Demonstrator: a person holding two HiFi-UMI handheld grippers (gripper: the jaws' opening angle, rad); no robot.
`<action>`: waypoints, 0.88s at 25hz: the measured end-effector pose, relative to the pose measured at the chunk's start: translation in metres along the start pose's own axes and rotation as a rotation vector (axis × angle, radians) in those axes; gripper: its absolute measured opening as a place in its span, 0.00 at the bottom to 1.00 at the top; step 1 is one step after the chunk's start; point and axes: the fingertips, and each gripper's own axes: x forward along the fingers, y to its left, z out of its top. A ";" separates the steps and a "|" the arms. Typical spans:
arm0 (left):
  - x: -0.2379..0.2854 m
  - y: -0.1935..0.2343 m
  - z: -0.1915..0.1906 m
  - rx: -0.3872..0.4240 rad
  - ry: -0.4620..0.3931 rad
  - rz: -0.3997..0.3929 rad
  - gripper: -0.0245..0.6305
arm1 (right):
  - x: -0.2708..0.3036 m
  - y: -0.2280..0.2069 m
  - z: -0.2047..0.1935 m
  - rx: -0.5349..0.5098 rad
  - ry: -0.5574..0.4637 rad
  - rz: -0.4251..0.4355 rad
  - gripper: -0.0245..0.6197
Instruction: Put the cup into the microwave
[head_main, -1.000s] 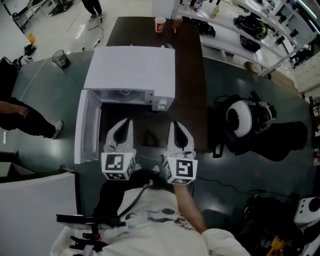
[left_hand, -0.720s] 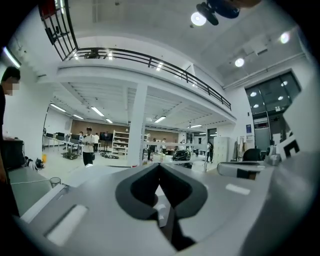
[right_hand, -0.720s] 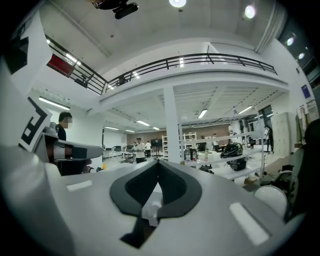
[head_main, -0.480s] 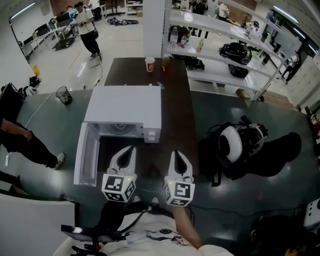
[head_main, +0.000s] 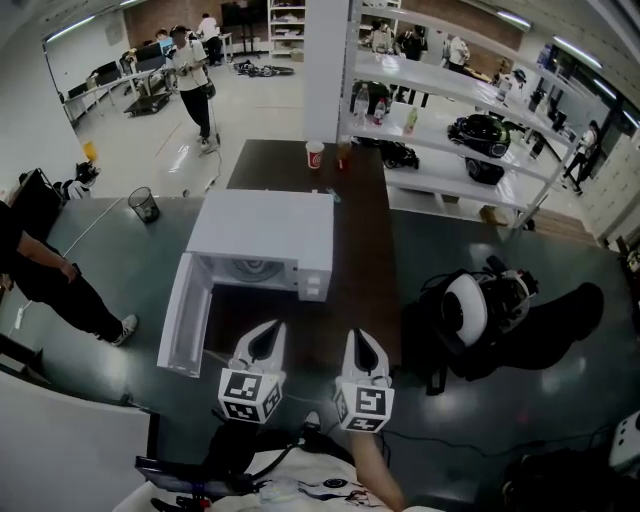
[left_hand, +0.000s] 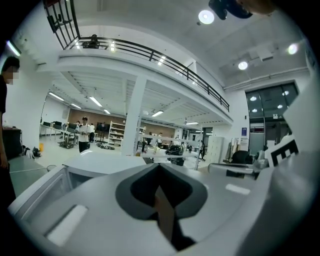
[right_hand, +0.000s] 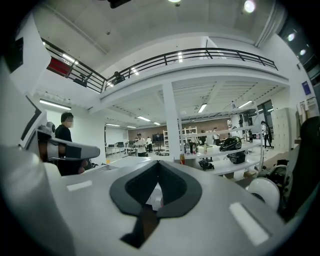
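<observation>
The red-and-white cup (head_main: 315, 153) stands at the far end of the dark table (head_main: 362, 240), well beyond both grippers. The white microwave (head_main: 262, 243) sits in front of it, its door (head_main: 185, 316) swung open to the left and its cavity facing me. My left gripper (head_main: 269, 329) hovers just before the open cavity, jaws together and empty. To its right, my right gripper (head_main: 359, 336) is level with it, also shut with nothing held. In the left gripper view the microwave top (left_hand: 97, 164) shows past the shut left gripper (left_hand: 159, 166). The right gripper (right_hand: 159, 164) is shut in its own view too.
An orange-brown cup (head_main: 343, 153) stands beside the red one. A black bag with a white helmet (head_main: 478, 310) lies on the floor at the right. A person (head_main: 45, 275) stands at the left, a bin (head_main: 145, 203) behind. White shelves (head_main: 450, 95) run at the back right.
The head view has lifted and shows more of the room. Both grippers now sit lower in the frame, closer to the person, still side by side and shut.
</observation>
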 end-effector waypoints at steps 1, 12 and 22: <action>-0.005 0.000 0.001 0.004 -0.007 -0.004 0.04 | -0.003 0.004 0.000 -0.003 -0.002 0.000 0.04; -0.126 0.028 -0.027 -0.004 -0.010 0.042 0.04 | -0.068 0.086 -0.026 -0.021 0.053 0.034 0.04; -0.186 0.017 -0.048 -0.048 0.010 0.035 0.04 | -0.123 0.115 -0.034 -0.029 0.083 0.043 0.04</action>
